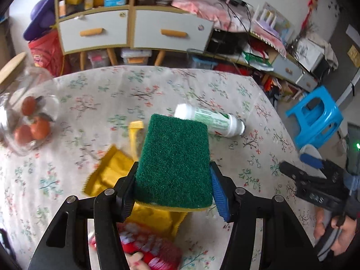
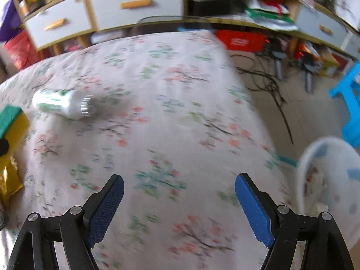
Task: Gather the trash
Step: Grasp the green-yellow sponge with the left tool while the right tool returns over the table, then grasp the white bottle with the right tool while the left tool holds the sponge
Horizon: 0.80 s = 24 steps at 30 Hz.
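A green-topped yellow sponge (image 1: 175,157) sits between the blue pads of my left gripper (image 1: 174,168), which is shut on it above the floral tablecloth (image 1: 94,94). The sponge (image 2: 12,121) also shows at the left edge of the right wrist view. A white bottle with a green label (image 1: 211,120) (image 2: 63,103) lies on its side behind it. Under the sponge are a yellow wrapper (image 1: 110,171) and a red packet (image 1: 153,249). My right gripper (image 2: 180,193) is open over bare cloth, nothing between its fingers. A hand holds it at the table's right edge.
A glass jar of orange fruit (image 1: 29,121) stands at the left. A white basket (image 2: 303,162) with scraps inside sits off the table's right edge. On the floor are a blue stool (image 1: 315,117) and cables (image 2: 274,90). A cabinet with drawers (image 1: 135,29) stands behind.
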Motion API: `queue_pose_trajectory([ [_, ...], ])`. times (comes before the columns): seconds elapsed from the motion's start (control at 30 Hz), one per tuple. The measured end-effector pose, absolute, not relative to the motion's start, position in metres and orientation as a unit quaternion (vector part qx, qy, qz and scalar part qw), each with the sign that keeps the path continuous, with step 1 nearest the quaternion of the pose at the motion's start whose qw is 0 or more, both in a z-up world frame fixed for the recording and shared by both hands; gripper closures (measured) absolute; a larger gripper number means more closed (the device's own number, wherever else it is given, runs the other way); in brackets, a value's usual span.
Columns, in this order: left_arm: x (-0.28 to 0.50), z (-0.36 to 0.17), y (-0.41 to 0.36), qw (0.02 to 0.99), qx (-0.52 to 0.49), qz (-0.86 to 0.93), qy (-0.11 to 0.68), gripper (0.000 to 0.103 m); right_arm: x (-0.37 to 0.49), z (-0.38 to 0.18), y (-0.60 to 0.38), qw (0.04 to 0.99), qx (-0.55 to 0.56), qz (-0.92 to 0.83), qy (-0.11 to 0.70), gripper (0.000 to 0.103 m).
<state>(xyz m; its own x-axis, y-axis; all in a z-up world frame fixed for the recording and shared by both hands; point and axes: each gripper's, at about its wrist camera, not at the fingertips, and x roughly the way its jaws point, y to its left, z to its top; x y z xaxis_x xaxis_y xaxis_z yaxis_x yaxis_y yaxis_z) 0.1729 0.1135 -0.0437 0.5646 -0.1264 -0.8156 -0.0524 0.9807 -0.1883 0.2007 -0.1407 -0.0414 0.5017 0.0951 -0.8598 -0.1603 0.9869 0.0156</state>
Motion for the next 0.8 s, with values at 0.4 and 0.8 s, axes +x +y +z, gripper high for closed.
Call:
queue_pose_trajectory([
  [0.4,0.143,-0.040,0.184,0.876,-0.132,0.014,0.463,0.042,0.256,-0.046,-0.024,0.859,-0.142,0.178,0.459,0.018],
  [0.8,0.129,-0.047,0.215,0.870,-0.148,0.024,0.469,0.042,0.277,-0.067,0.031,0.829,-0.225,0.210,0.467,0.020],
])
